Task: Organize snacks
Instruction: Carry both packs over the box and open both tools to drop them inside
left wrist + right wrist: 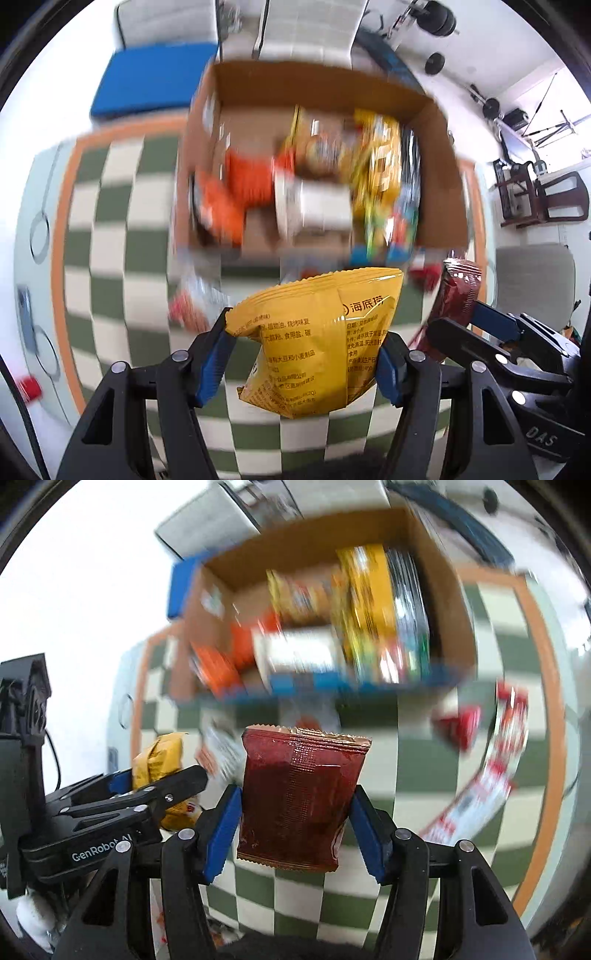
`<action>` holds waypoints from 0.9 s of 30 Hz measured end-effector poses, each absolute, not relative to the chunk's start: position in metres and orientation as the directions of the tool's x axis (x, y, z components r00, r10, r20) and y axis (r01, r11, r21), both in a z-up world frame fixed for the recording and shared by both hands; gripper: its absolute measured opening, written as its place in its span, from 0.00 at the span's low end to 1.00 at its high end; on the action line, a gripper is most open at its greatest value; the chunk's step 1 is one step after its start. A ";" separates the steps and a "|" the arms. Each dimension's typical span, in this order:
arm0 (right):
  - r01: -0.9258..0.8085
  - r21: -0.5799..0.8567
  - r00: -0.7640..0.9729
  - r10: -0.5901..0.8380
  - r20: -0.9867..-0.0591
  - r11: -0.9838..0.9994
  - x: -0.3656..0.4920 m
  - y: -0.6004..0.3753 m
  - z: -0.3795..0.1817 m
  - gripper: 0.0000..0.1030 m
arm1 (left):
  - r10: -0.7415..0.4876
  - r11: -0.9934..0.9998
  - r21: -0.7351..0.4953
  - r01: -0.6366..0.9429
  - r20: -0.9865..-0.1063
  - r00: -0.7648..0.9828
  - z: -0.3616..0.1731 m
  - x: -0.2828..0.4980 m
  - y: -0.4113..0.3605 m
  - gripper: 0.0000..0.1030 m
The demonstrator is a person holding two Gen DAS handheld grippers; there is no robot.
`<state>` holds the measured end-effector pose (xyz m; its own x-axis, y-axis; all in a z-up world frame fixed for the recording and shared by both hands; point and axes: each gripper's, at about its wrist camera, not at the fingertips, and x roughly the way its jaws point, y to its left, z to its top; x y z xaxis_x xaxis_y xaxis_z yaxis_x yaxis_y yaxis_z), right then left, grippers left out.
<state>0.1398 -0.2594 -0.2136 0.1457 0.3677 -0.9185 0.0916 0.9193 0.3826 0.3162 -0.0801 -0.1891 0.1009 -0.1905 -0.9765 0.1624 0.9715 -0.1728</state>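
Two packets [317, 339] [299, 797] (yellow, red) clamped between tongs.

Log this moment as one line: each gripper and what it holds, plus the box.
left gripper: shut on yellow packet | right gripper: shut on red packet | box: open, part-filled with snacks | both packets above checkered mat

Glossy foil yellow pouch [317, 339], crinkly red pouch [299, 797] — matt cardboard box [325, 81]
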 end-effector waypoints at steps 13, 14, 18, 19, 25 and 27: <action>0.211 0.416 0.200 0.377 -0.904 0.885 0.347 -0.273 -0.218 0.59 | -0.112 0.986 -0.102 0.135 -0.991 0.070 -0.208 0.505 -0.070 0.63; 0.253 0.432 0.192 0.393 -0.899 0.866 0.357 -0.278 -0.227 0.59 | -0.107 0.987 -0.098 0.129 -0.992 0.063 -0.211 0.513 -0.070 0.63; 0.407 0.477 0.197 0.435 -0.879 0.779 0.385 -0.297 -0.260 0.59 | -0.080 0.989 -0.075 0.127 -0.996 0.033 -0.227 0.537 -0.069 0.63; 0.446 0.488 0.205 0.445 -0.872 0.751 0.390 -0.301 -0.269 0.60 | -0.073 0.989 -0.069 0.129 -0.997 0.025 -0.231 0.541 -0.069 0.63; 0.511 0.491 0.215 0.448 -0.868 0.706 0.406 -0.303 -0.296 0.60 | -0.054 0.988 -0.054 0.144 -0.999 -0.005 -0.251 0.551 -0.075 0.64; 0.508 0.498 0.214 0.457 -0.863 0.703 0.406 -0.300 -0.300 0.60 | -0.076 0.987 -0.078 0.138 -0.997 -0.021 -0.255 0.552 -0.075 0.65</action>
<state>0.4064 -0.3004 -0.2997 0.2141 0.4568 -0.8634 0.5077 0.7031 0.4979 0.5521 -0.0746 -0.2554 -0.0205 -0.0756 -0.9969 0.1378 0.9874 -0.0777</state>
